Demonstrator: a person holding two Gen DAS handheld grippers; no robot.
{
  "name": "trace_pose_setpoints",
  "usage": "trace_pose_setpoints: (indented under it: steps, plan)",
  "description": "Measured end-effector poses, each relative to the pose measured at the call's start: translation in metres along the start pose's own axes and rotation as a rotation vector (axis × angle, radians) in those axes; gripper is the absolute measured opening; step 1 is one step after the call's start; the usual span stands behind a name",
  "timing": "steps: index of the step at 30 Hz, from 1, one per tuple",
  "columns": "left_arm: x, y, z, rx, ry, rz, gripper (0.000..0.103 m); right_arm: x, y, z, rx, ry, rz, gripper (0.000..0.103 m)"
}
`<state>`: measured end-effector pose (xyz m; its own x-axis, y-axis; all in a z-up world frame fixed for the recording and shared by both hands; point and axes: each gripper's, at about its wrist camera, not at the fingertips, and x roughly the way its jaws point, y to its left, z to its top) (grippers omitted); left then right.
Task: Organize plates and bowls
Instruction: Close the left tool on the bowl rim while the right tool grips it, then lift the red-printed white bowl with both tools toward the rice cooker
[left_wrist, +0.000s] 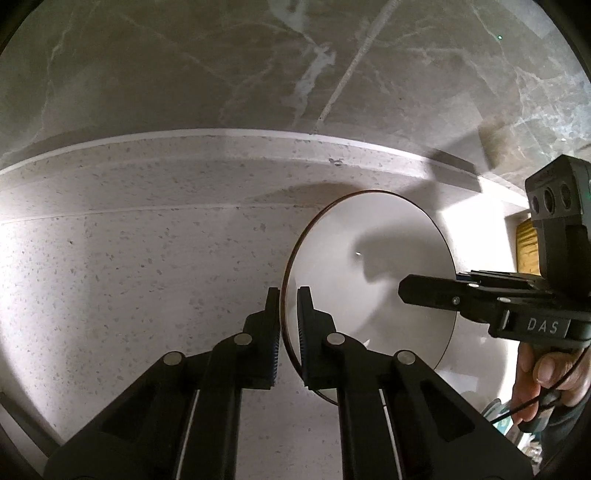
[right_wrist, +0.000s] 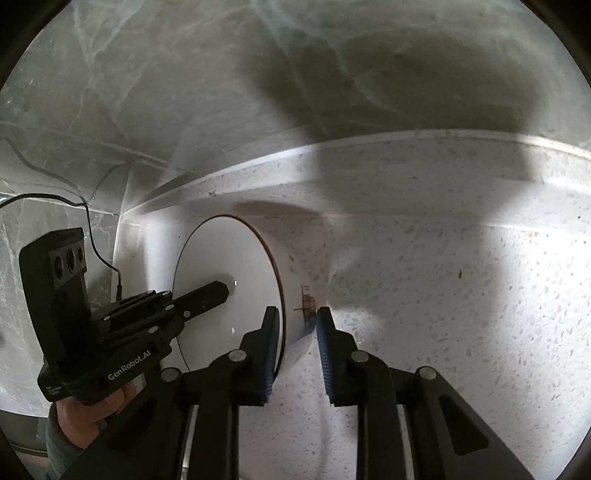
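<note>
A white bowl (left_wrist: 369, 236) with a thin dark rim stands on the speckled countertop (left_wrist: 129, 277) close to the back wall. My left gripper (left_wrist: 289, 295) is shut on the bowl's near-left rim, one finger inside and one outside. In the right wrist view the same bowl (right_wrist: 221, 251) shows a small brown label on its outer wall. My right gripper (right_wrist: 297, 314) is shut on the opposite side, its pads against the rim and the outer wall. Each gripper appears in the other's view: the right gripper (left_wrist: 410, 293) over the bowl, the left gripper (right_wrist: 218, 291) reaching into it.
A grey marble wall rises behind a low ledge (left_wrist: 221, 134) at the counter's back. A black cable (right_wrist: 92, 240) hangs along the corner at left. A yellow-brown object (left_wrist: 526, 243) sits at far right. A person's hand (left_wrist: 543, 373) holds each gripper's handle.
</note>
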<state>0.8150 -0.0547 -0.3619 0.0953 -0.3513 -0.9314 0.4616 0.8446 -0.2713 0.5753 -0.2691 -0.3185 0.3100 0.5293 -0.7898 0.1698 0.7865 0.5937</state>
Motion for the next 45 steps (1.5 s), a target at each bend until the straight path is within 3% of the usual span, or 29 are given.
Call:
trace_pose_setpoints:
  steps: [8,21,29,45]
  plan:
    - [0.0,0.0,-0.007,-0.01,0.0,-0.016,0.007,-0.014,-0.003,-0.003,0.007,-0.008,0.017,0.023]
    - [-0.06,-0.002,-0.041,-0.024,-0.03,-0.001,0.007,-0.039,0.021,-0.02,-0.049,-0.016,0.031,0.023]
    - [-0.11,-0.008,-0.09,-0.046,-0.073,0.014,0.007,-0.052,0.048,-0.049,-0.103,-0.003,0.055,0.023]
    - [-0.188,-0.019,-0.226,-0.118,-0.12,0.029,0.008,-0.06,0.112,-0.128,-0.229,0.069,0.085,0.023]
